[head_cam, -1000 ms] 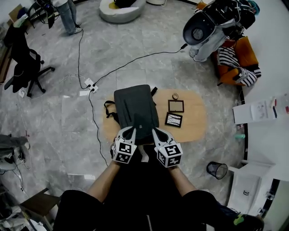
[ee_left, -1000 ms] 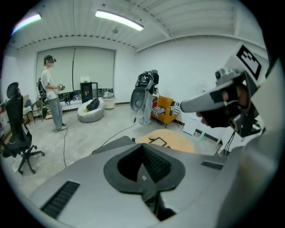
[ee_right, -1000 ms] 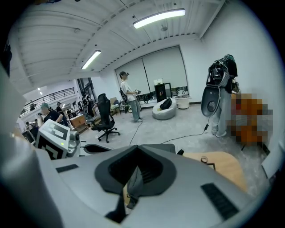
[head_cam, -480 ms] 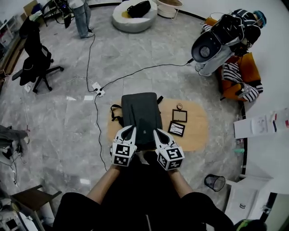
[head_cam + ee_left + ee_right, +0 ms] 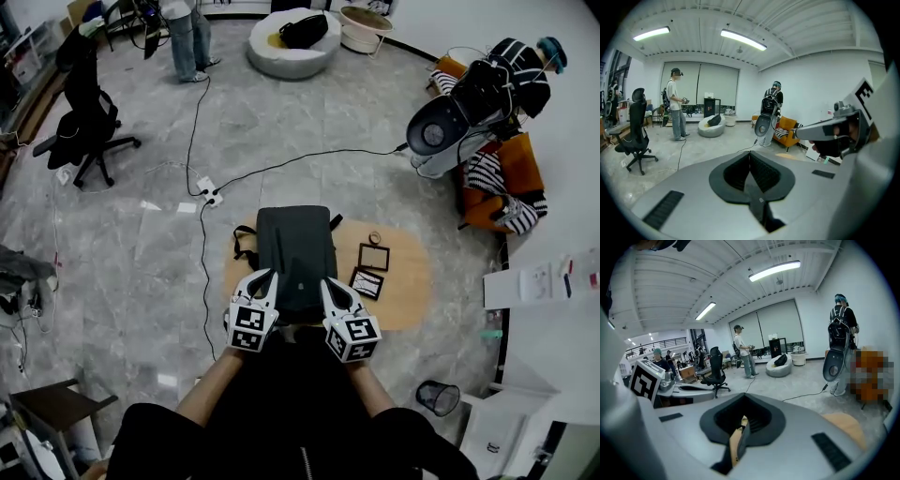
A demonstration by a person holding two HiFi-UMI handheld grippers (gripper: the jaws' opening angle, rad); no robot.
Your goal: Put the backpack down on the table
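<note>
The dark grey backpack (image 5: 295, 258) lies flat on the oval wooden table (image 5: 408, 295), with its straps spilling off the left side. My left gripper (image 5: 268, 276) and right gripper (image 5: 327, 284) hover side by side over the backpack's near end, both pointing away from me. In the left gripper view the left gripper (image 5: 750, 174) is shut with nothing between its pads, and the right gripper's marker cube (image 5: 862, 96) shows at the right. The right gripper (image 5: 742, 426) is shut and empty, with a sliver of tan table behind it. Neither gripper view shows the backpack.
Two small picture frames (image 5: 374, 256) (image 5: 364, 282) and a small round item (image 5: 375, 238) lie on the table right of the backpack. A cable and power strip (image 5: 208, 192) cross the floor beyond. A bin (image 5: 434, 397) stands at the right, an office chair (image 5: 89, 112) far left.
Both grippers have risen and drawn back a little toward the backpack's near end. The backpack lies still on the table.
</note>
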